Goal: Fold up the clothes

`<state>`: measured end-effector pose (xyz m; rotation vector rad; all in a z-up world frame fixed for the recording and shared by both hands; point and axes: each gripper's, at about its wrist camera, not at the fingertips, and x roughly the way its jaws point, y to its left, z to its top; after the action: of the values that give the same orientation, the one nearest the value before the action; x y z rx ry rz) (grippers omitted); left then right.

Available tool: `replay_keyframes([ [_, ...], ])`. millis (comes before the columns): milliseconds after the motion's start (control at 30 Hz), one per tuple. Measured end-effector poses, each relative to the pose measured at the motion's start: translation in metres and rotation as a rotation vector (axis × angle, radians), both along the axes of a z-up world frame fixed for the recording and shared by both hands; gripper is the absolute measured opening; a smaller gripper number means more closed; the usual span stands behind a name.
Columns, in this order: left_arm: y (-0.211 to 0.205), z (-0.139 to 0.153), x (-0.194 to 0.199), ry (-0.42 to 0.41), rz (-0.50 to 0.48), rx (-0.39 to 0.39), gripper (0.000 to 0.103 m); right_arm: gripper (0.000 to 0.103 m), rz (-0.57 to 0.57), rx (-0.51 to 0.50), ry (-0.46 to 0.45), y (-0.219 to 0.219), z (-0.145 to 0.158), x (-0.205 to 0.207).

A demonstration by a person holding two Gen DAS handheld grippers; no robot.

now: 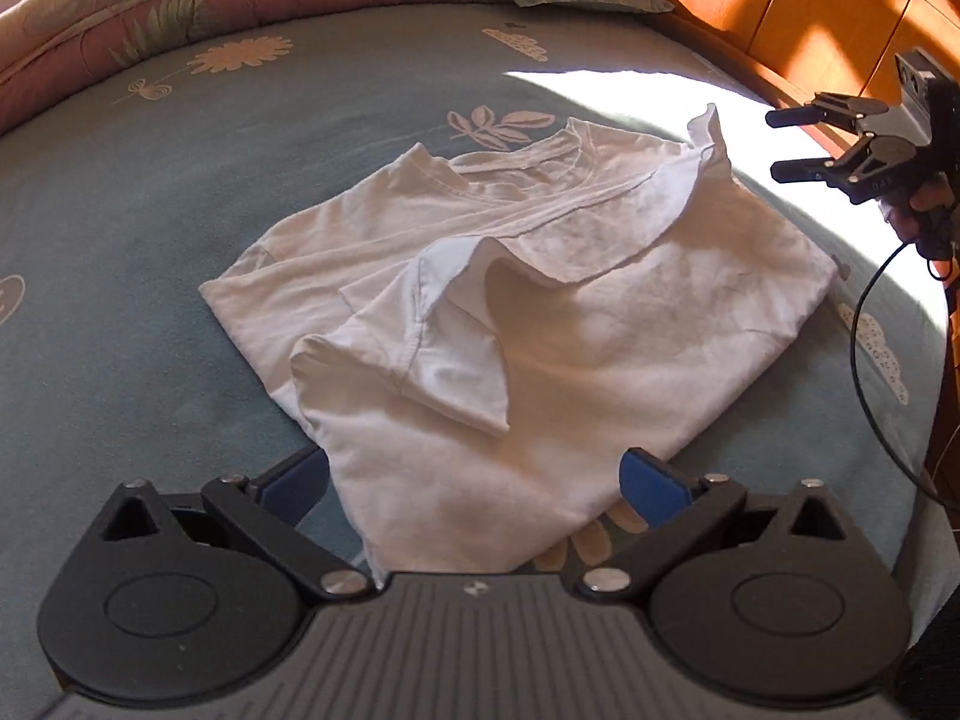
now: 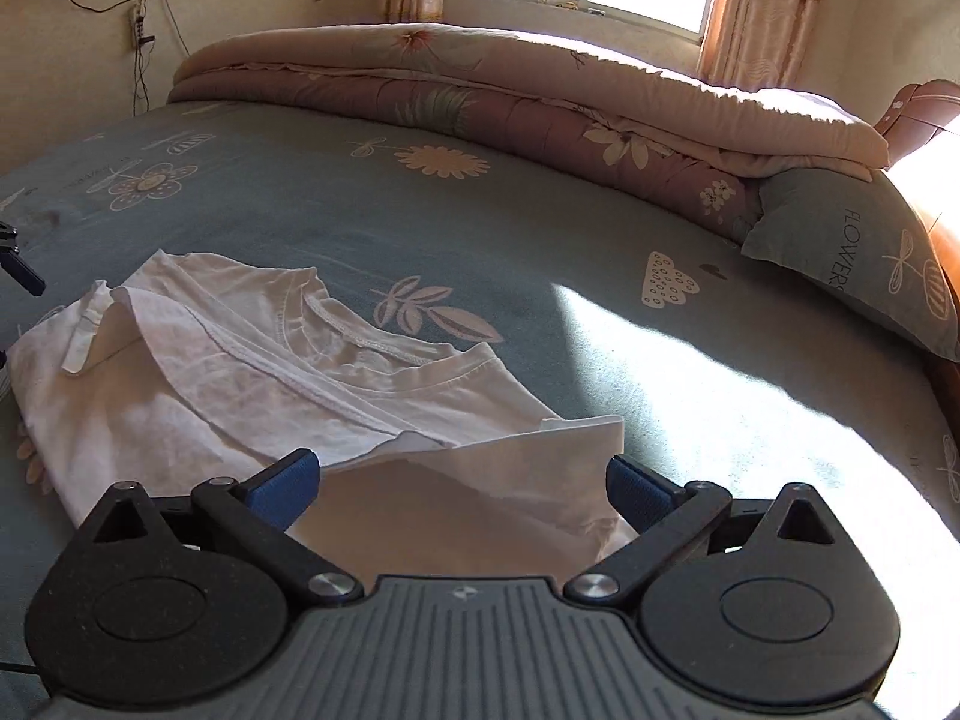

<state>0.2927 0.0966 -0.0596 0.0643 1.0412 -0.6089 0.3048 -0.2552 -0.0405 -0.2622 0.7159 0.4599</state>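
Note:
A white T-shirt [image 1: 540, 300] lies partly folded on the blue flowered bed sheet [image 1: 150, 210], one sleeve turned over its middle and its collar toward the far side. My left gripper [image 1: 474, 480] is open at the shirt's near corner, and the cloth lies loose between its blue pads [image 1: 654, 486]. My right gripper [image 1: 780, 144], held in a hand, hovers open off the shirt's right edge. In the right wrist view the right gripper [image 2: 462, 486] is open with a folded edge of the T-shirt [image 2: 240, 372] between its fingers. One left finger [image 2: 24, 276] shows at the left border.
A rolled floral quilt [image 2: 510, 96] lies along the far side of the bed, next to a blue pillow [image 2: 852, 252]. A wooden headboard [image 1: 780, 12] stands to the right. A black cable [image 1: 864, 348] hangs from the right gripper. Sunlight falls on the sheet [image 2: 750, 420].

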Motion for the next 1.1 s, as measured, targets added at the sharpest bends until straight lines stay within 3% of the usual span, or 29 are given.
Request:
replay_keyframes([
  [133,-0.007,-0.018,0.010,0.071,0.019,-0.102,0.102,0.103,0.103,0.081,0.127,0.015,-0.021,-0.010],
  [333,-0.006,-0.036,0.047,0.160,0.071,-0.267,0.102,0.103,0.146,0.153,0.268,0.042,-0.059,0.018],
  [500,0.021,-0.020,0.078,0.077,0.212,-0.402,0.102,0.103,0.099,0.187,0.239,0.048,-0.062,0.058],
  [567,0.034,-0.011,0.090,0.013,0.292,-0.386,0.102,0.103,0.045,0.220,0.214,0.041,-0.055,0.076],
  [700,0.049,0.003,0.098,-0.065,0.357,-0.379,0.102,0.103,-0.056,0.294,0.161,0.026,-0.043,0.090],
  [867,0.028,-0.006,0.089,-0.042,0.253,-0.362,0.102,0.103,-0.024,0.262,0.138,0.024,-0.041,0.064],
  [967,0.000,-0.026,0.083,-0.028,0.174,-0.274,0.102,0.103,-0.005,0.167,0.135,0.030,-0.049,0.046],
  [1100,-0.008,-0.046,0.081,-0.104,0.202,-0.100,0.102,0.103,-0.003,0.073,0.115,0.024,-0.062,0.022],
])
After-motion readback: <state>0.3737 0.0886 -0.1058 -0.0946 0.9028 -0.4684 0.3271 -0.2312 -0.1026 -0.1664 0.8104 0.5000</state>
